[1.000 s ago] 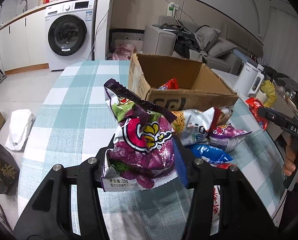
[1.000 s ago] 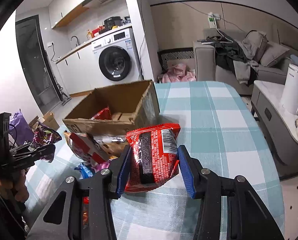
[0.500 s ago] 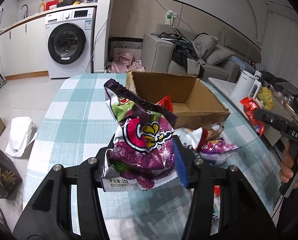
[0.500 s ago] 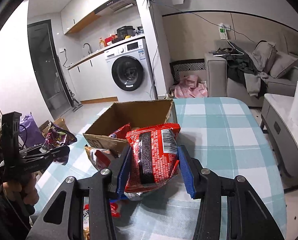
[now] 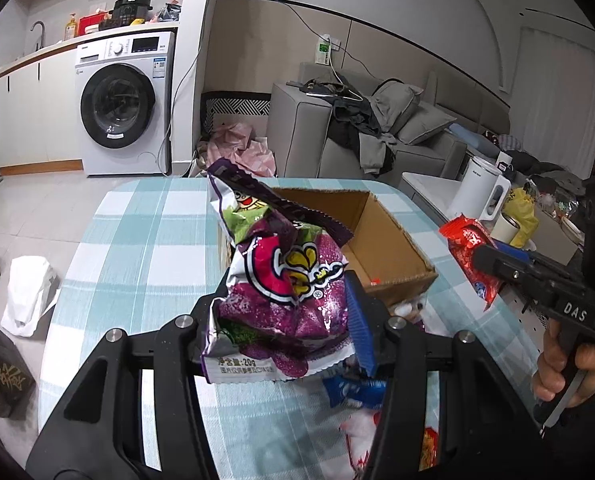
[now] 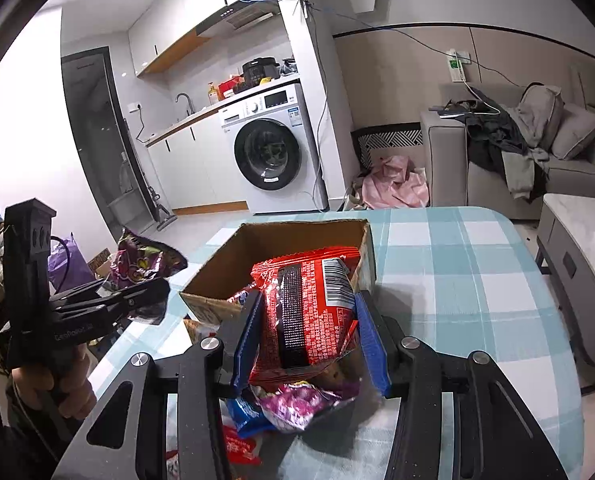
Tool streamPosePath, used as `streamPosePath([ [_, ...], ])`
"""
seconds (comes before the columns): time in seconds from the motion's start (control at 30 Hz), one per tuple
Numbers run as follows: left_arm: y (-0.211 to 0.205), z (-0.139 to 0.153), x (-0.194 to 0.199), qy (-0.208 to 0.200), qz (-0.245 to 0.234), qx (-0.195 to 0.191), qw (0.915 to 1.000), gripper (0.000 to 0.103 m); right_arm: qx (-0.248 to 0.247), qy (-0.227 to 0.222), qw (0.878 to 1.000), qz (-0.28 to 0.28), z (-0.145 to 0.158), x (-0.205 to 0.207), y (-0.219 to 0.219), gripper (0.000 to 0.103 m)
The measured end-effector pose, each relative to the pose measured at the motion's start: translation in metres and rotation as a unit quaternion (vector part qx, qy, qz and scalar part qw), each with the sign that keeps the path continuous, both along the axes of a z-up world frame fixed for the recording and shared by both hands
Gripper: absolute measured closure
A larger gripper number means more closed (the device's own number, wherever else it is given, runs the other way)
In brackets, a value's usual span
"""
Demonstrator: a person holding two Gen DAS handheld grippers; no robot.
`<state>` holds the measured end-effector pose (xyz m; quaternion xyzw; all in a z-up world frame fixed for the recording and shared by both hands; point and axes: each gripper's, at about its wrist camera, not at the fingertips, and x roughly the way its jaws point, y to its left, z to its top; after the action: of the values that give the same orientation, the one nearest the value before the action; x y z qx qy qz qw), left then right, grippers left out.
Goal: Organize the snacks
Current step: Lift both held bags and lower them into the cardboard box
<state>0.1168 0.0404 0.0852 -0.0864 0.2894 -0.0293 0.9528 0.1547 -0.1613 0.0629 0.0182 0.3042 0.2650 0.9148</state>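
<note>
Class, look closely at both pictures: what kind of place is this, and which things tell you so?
Most likely a small flat with kitchen and living room open to each other: a washing machine under a counter with a sink tap, a grey sofa, and a checked-cloth table.

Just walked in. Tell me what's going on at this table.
A person is sorting snacks with a handheld gripper in each hand. The left gripper is clamped on a purple snack bag, the right gripper on a red snack bag. Both are held up near the open cardboard box. More packets lie on the checked tablecloth.
</note>
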Motion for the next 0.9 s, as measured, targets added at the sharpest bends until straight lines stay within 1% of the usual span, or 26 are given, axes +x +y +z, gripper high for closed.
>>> streamPosePath([
  [0.13, 0.002, 0.004, 0.016, 0.001, 0.002, 0.005, 1.0, 0.055, 0.0, -0.004, 1.0, -0.002, 0.005, 0.005, 0.006, 0.056],
  [0.27, 0.0, 0.007, 0.031, 0.008, 0.0, -0.007, 0.9999, 0.055, 0.003, 0.0, 1.0, 0.001, 0.008, 0.014, 0.013, 0.056],
  [0.4, -0.004, 0.008, 0.047, 0.01, 0.001, -0.002, 1.0, 0.055, 0.008, 0.002, 1.0, 0.003, 0.01, 0.022, 0.019, 0.056],
  [0.47, -0.004, 0.006, 0.048, 0.009, 0.001, 0.002, 1.0, 0.055, 0.012, 0.005, 1.0, 0.003, 0.011, 0.026, 0.021, 0.056],
  [0.73, -0.022, -0.005, 0.078, 0.016, -0.005, 0.019, 0.9997, 0.055, 0.019, 0.017, 1.0, 0.002, 0.007, 0.043, 0.026, 0.056],
  [0.9, -0.024, -0.017, 0.092, 0.023, -0.005, 0.023, 0.9995, 0.055, 0.021, 0.025, 0.999, -0.002, 0.002, 0.052, 0.026, 0.056],
])
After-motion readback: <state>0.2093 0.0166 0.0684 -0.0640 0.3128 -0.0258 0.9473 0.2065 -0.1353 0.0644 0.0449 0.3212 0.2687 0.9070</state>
